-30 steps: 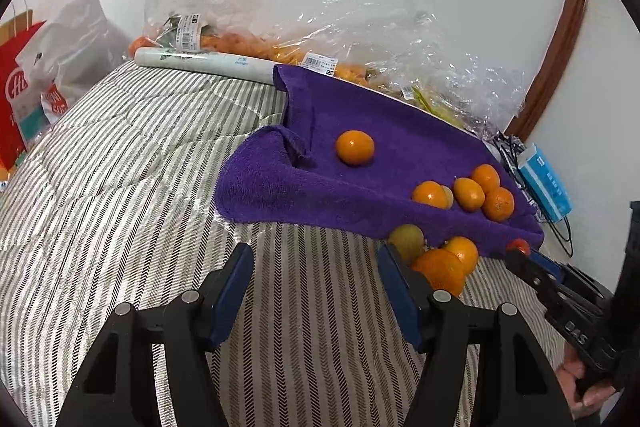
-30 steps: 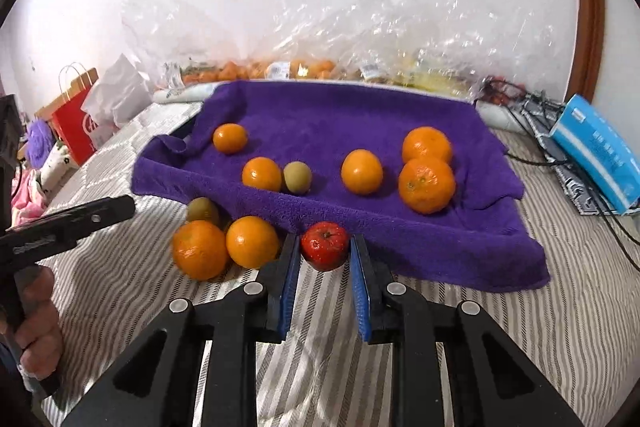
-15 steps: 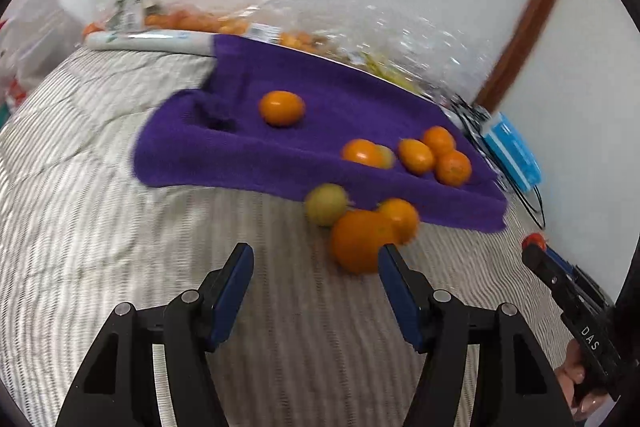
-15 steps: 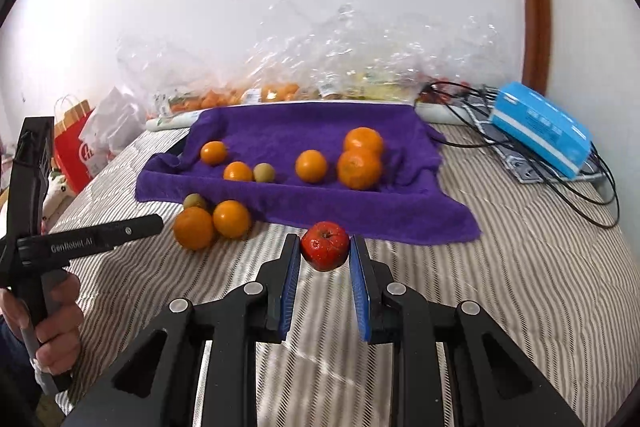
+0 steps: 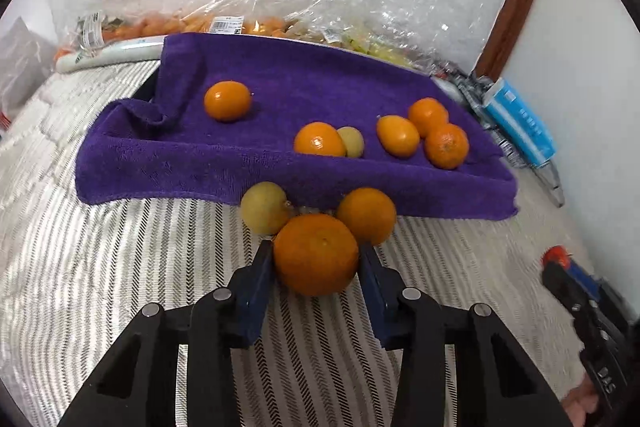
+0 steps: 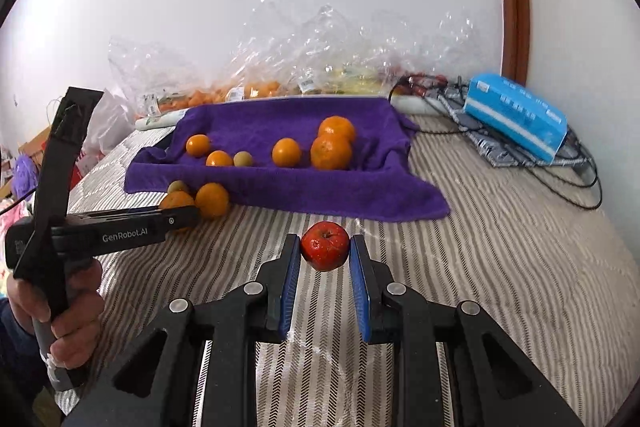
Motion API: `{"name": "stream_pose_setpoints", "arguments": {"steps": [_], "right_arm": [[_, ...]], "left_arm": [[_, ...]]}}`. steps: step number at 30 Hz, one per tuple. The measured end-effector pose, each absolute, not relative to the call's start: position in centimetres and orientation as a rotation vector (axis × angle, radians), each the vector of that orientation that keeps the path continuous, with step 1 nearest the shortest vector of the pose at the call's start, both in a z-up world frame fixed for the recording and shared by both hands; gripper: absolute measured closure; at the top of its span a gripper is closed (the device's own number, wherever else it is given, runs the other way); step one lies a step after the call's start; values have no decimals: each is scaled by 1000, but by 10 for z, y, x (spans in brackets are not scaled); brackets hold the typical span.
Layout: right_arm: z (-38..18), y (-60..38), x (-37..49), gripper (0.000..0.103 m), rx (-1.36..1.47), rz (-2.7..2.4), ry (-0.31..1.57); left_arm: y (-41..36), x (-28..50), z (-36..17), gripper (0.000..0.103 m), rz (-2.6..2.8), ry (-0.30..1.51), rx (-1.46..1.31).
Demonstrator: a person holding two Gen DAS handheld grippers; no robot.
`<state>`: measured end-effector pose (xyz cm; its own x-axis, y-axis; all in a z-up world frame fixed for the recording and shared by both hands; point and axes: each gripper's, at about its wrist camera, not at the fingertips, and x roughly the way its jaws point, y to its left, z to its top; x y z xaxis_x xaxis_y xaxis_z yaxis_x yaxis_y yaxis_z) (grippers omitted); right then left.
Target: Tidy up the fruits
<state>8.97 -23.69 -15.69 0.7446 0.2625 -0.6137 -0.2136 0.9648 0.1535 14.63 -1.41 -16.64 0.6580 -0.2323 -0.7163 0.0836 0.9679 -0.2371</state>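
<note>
A purple towel (image 5: 280, 87) lies on the striped bed with several oranges and a small green fruit (image 5: 352, 142) on it. In front of it lie a large orange (image 5: 316, 254), a smaller orange (image 5: 367, 215) and a yellow-green fruit (image 5: 265, 207). My left gripper (image 5: 316, 259) has its jaws against both sides of the large orange. My right gripper (image 6: 325, 251) is shut on a red apple (image 6: 325, 245), held above the bed right of the towel's front edge (image 6: 340, 199). The left gripper (image 6: 182, 217) also shows in the right wrist view.
Clear plastic bags of fruit (image 5: 248, 23) lie along the wall behind the towel. A blue tissue pack (image 6: 516, 117) and black cables (image 6: 560, 171) sit at the right. Shopping bags (image 6: 104, 131) stand at the far left. The striped bedspread (image 6: 500, 247) extends to the right.
My left gripper moved forward and closed around the large orange. My right gripper drew back and rose from the towel with the apple in it.
</note>
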Motion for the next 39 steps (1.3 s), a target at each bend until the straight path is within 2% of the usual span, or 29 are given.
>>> {"name": "stream_pose_setpoints", "arguments": {"steps": [5, 19, 39], "right_arm": [[-160, -238, 93, 78, 112, 287, 700], [-158, -235, 92, 78, 114, 251, 679], [-116, -219, 107, 78, 120, 318, 586]], "left_arm": [[4, 141, -165, 64, -186, 793, -289], [4, 132, -158, 64, -215, 729, -294], [14, 122, -144, 64, -159, 631, -326]]}}
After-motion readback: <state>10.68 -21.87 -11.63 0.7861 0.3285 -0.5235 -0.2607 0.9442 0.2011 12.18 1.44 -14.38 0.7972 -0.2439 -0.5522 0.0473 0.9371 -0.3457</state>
